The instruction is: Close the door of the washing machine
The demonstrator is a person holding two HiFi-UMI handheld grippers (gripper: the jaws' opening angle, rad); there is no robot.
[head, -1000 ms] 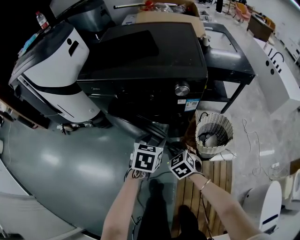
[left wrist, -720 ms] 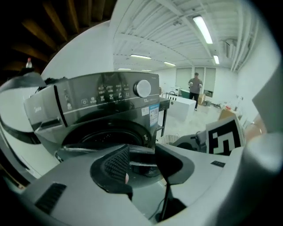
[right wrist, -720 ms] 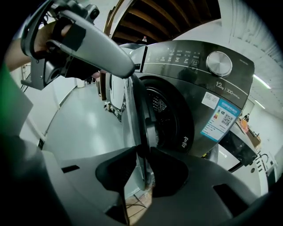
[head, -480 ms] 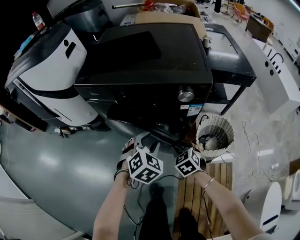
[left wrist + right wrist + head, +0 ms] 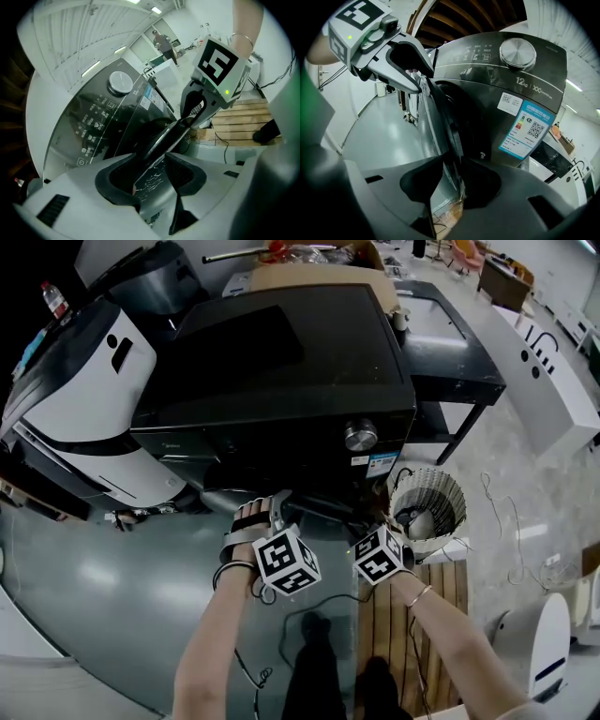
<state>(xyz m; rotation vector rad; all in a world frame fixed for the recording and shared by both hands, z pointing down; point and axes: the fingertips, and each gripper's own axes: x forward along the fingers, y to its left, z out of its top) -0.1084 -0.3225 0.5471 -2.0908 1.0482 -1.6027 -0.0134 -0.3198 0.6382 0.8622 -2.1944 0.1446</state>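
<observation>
The black front-loading washing machine (image 5: 291,362) fills the middle of the head view, and its round door (image 5: 314,507) hangs ajar low on the front. My left gripper (image 5: 272,514) has just been closing and is shut on the door's edge (image 5: 164,140), which runs straight between its pads (image 5: 112,180). My right gripper (image 5: 361,526) straddles the same rim (image 5: 440,126) further along; its jaws have just been opening, with the rim between them. Each gripper shows in the other's view: the right gripper (image 5: 194,110) and the left gripper (image 5: 415,70).
A woven basket (image 5: 427,507) stands right of the machine beside a slatted wooden pallet (image 5: 422,615). A white and black appliance (image 5: 84,399) is close on the left. A black table (image 5: 450,352) is at the right rear. Cables (image 5: 309,615) trail on the grey floor.
Both grippers have moved in toward the machine's front and the door has swung nearer to it. My left hand has rolled, so its marker cube shows other faces.
</observation>
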